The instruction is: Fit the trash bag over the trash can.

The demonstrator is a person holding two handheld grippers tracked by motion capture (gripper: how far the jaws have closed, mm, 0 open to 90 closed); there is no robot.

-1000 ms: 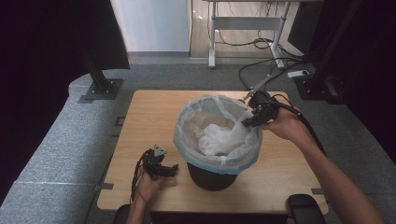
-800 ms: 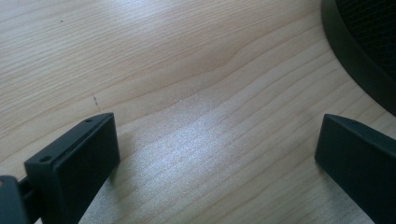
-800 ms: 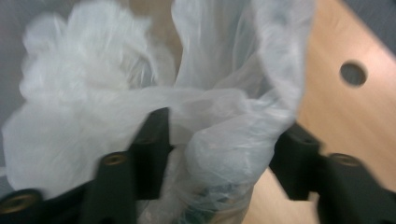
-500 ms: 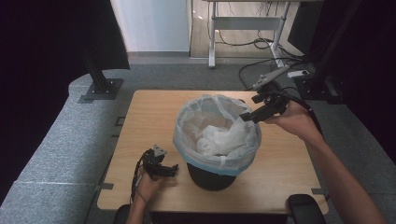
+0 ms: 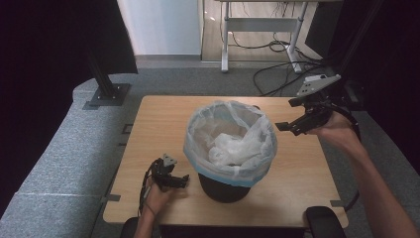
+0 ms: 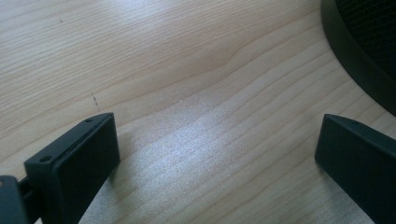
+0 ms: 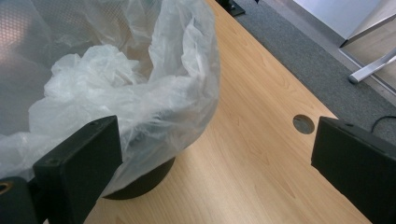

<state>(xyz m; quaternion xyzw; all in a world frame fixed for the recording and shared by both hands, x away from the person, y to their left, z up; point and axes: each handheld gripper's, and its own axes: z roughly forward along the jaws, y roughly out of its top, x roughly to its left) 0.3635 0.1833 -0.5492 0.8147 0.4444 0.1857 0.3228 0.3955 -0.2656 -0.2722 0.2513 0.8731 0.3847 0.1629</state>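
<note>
At the near left corner of the light wooden table [image 5: 158, 129], the left gripper [image 5: 171, 178] lies low on the wood, aimed rightward at the foot of the bin; in the left gripper view its jaws stand spread wide with only bare woodgrain between them and the black base curving past the upper right. At the table's middle stands the round black mesh waste bin [image 5: 224, 186], upright, its long axis vertical and its mouth facing up, lined with a translucent white plastic bag [image 5: 230, 141] folded over the rim and crumpled inside. To the right, the right gripper [image 5: 289, 125] hangs above the table, pointing left toward the bag's edge, jaws wide apart and empty. A second ago it was at the bag's rim; it has since drawn back rightward and clear.
</note>
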